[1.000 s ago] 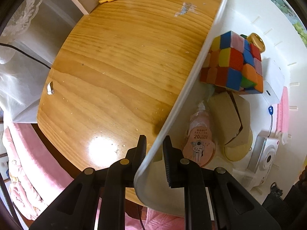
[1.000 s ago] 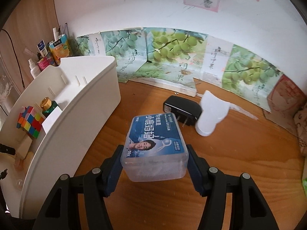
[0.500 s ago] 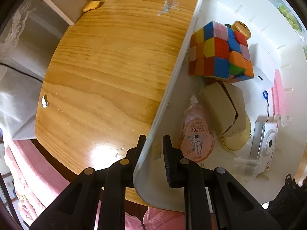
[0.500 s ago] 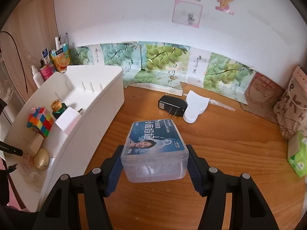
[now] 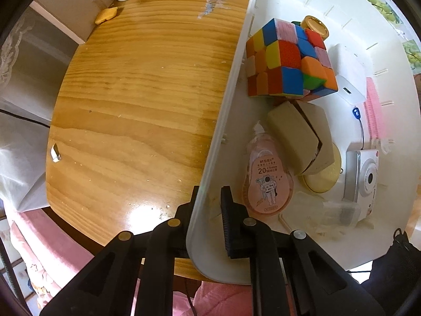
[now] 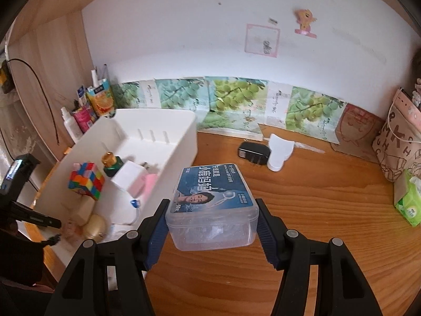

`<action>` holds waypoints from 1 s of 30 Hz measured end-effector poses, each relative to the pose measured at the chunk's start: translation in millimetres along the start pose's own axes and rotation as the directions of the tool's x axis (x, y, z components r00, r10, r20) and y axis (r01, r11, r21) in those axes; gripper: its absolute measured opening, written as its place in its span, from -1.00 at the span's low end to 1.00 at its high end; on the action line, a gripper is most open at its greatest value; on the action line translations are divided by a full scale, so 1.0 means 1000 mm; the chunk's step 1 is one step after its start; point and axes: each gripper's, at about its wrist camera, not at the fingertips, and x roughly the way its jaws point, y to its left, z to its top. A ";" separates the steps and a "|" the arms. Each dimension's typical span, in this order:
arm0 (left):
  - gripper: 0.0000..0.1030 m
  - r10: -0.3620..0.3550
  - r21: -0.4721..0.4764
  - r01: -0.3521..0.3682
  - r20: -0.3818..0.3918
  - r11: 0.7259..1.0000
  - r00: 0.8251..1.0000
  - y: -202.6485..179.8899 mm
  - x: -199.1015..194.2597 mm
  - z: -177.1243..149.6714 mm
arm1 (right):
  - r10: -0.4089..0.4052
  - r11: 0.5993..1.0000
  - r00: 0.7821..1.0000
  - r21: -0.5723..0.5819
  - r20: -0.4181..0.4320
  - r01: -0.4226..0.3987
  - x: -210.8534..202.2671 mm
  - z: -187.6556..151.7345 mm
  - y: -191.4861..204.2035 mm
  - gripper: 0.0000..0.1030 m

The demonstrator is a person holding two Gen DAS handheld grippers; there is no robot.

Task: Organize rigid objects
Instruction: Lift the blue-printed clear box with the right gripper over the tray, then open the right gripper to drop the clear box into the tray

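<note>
My left gripper (image 5: 209,200) is shut on the near wall of the white storage bin (image 5: 223,110). Inside lie a colour cube (image 5: 289,60), a pink correction tape (image 5: 268,181), a tan box (image 5: 300,137), a white charger (image 5: 347,79) and a small white camera (image 5: 365,181). My right gripper (image 6: 211,221) is shut on a clear plastic box with a blue label (image 6: 213,205) and holds it above the wooden desk, just right of the bin (image 6: 168,129). The cube (image 6: 85,180) shows there too.
A black plug adapter (image 6: 254,152) and a white scoop-shaped piece (image 6: 280,152) lie on the desk (image 6: 329,210) behind the box. Bottles and cartons (image 6: 89,110) stand at the back left. A paper bag (image 6: 397,142) and green tissue pack (image 6: 410,205) sit at the right.
My right gripper has lifted the clear box and drawn back, so the bin's contents show more. In the left wrist view the bin has turned and moved left; the grip is unchanged.
</note>
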 end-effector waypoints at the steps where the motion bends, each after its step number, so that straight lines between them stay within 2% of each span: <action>1: -0.72 -0.002 0.004 0.002 -0.001 1.000 1.000 0.001 0.001 0.000 | 0.005 1.000 1.000 0.000 0.003 -0.005 -0.002 0.000 0.003 0.21; 15: -0.73 -0.024 0.070 0.025 -0.021 0.997 0.999 0.004 0.002 0.007 | 0.099 0.993 0.994 -0.071 0.037 -0.096 -0.024 0.008 0.058 0.21; 30: -0.73 -0.026 0.115 0.031 -0.040 0.993 0.999 -0.009 0.005 0.015 | 0.183 0.970 0.983 -0.158 -0.009 -0.182 -0.009 0.011 0.105 0.21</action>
